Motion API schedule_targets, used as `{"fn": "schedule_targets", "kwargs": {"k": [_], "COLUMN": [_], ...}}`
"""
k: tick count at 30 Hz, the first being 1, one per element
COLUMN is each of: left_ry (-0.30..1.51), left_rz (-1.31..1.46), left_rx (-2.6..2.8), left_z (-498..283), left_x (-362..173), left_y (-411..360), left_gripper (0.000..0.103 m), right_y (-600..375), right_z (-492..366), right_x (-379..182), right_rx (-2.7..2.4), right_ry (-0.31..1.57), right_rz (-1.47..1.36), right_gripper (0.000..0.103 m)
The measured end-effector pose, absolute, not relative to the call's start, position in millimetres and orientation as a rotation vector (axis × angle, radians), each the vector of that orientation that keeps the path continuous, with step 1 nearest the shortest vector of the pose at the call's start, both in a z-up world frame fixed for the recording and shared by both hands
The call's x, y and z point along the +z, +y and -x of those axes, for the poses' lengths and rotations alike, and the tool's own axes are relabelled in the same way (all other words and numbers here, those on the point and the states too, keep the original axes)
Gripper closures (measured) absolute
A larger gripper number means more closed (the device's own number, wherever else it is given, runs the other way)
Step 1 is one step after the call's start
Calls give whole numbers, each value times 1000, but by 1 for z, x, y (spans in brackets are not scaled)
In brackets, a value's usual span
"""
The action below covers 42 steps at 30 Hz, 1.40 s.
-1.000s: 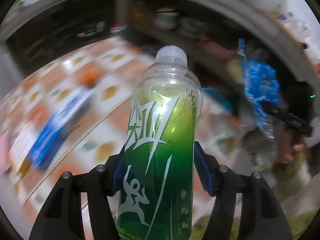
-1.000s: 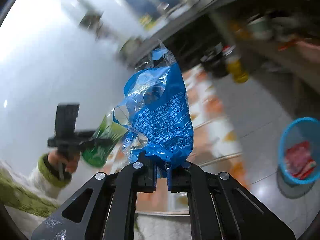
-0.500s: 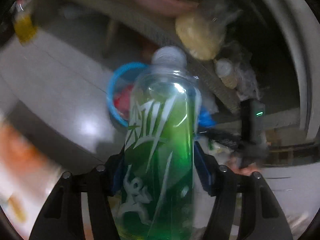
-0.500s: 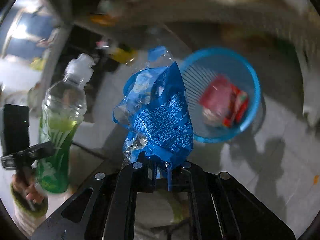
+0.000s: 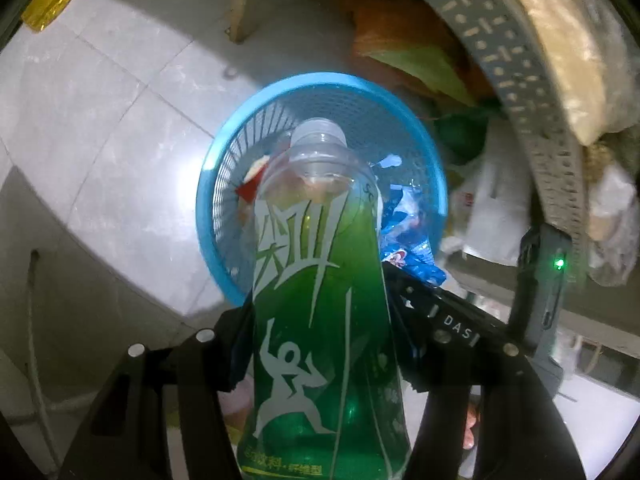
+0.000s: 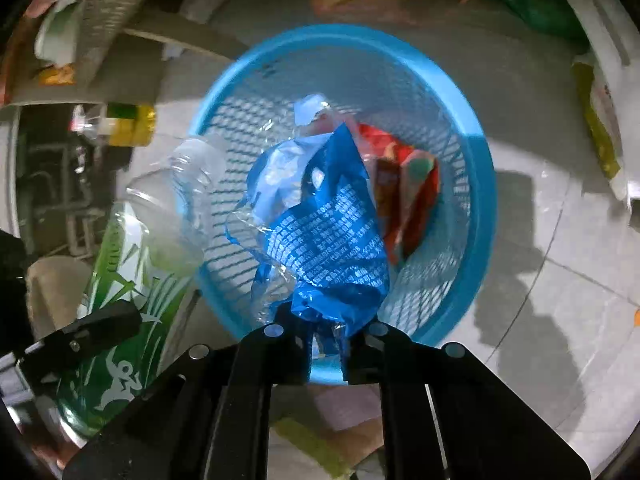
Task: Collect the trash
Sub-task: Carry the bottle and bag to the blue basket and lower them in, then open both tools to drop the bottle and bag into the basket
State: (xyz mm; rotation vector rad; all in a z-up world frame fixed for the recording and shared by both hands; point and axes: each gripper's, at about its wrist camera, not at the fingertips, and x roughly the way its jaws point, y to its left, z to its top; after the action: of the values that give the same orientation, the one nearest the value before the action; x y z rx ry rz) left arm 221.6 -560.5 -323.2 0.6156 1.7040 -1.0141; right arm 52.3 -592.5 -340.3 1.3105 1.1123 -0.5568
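A blue mesh basket (image 5: 224, 160) (image 6: 480, 184) stands on the tiled floor with a red wrapper (image 6: 408, 192) inside. My left gripper (image 5: 316, 312) is shut on a green drink bottle (image 5: 320, 340). The bottle's cap points down over the basket's near rim. In the right wrist view the bottle (image 6: 132, 280) hangs at the basket's left edge. My right gripper (image 6: 328, 332) points down into the basket with a crumpled blue wrapper (image 6: 328, 248) between its jaws. The jaws are opening, and the wrapper's tail still sits between the pads.
A yellow-capped bottle (image 6: 128, 124) lies on the floor left of the basket. Bags and sacks crowd the space under a grey perforated shelf rail (image 5: 520, 80) beyond it. A white crate (image 6: 600, 20) stands at the upper right. Grey floor tiles (image 6: 560, 280) lie to the right.
Both grippers swung down from the patterned table toward the floor and now hang over the blue basket. The gap between the right fingers has widened a little around the wrapper.
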Motion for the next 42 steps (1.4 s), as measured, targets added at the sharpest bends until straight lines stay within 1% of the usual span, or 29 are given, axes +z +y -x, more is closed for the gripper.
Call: {"fn": "schedule_targets", "kwargs": {"k": [1,3,4,6,7,9,10,11,14,16,20,25,27,29,30,31,32,34,36,38,39,40,41,42], "left_ry": [1676,1644,1641,1660,1672,1671,1663,1658,1658,1647,1580,1466,1401,1329,1276,1235,1175,1078,992,935,907,890,874,863], "left_rz": [-647,-663,-643,-570,-536,-550,-563,-563,-499,-447,-368,-287,-293,-311,-317,-324,-332,-317,-297,-287,-278,-270,-272,-281], "left_rx": [-1010,-999,-991,-986,-991,-999,-995,-999,-1001,-1025,-1102,-1211,-1256,-1300,-1326,-1332,-1335,-1343,-1329,-1269,-1236,-1210,-1158,-1087], "left_z": [-219,-222,-223,-227,-228,-226,-224,-225,-230,-233,-237,-238,-235,-230,-226,-225,-221,-216,-212,-211,-209,-209,-209,-209], "left_x": [-327,-331,-335,-340,-342,-346,-346,-346,-336,-321,-277,-205,-166,-129,-106,-92,-72,-42,-17,-6,-4,-5,-6,-9], "left_y": [-569,-569,-570,-567,-565,-565,-566,-567,-564,-562,-558,-537,-517,-493,-475,-462,-441,-399,-349,-301,-276,-256,-231,-207], "left_gripper": [46,46,45,41,37,30,27,24,23,23,22,20,20,19,18,15,13,7,6,5,5,5,5,5], "right_y": [-594,-598,-598,-598,-598,-595,-593,-591,-584,-580,-568,-556,-555,-560,-561,-560,-559,-550,-536,-515,-505,-498,-485,-475], "right_z": [-54,-57,-58,-60,-60,-65,-67,-71,-74,-72,-66,-48,-42,-40,-36,-33,-32,-30,-31,-29,-28,-28,-28,-26], "right_x": [-345,-351,-354,-359,-361,-356,-355,-352,-342,-337,-318,-284,-271,-267,-261,-257,-251,-241,-233,-212,-200,-190,-173,-157], "right_rx": [-580,-604,-616,-653,-674,-688,-689,-688,-717,-708,-702,-689,-688,-704,-710,-715,-718,-707,-691,-665,-656,-646,-634,-627], "right_ry": [1123,1142,1154,1178,1191,1192,1203,1217,1228,1221,1196,1094,1036,1014,1006,1003,1000,986,980,972,966,957,944,935], "right_rz": [-1303,-1279,-1266,-1227,-1197,-1108,-1075,-1035,-927,-916,-879,-911,-942,-942,-959,-966,-965,-957,-939,-904,-878,-851,-800,-756], "right_gripper": [88,86,82,69,62,57,48,44,39,36,35,35,40,68,73,82,87,87,87,78,76,68,62,60]}}
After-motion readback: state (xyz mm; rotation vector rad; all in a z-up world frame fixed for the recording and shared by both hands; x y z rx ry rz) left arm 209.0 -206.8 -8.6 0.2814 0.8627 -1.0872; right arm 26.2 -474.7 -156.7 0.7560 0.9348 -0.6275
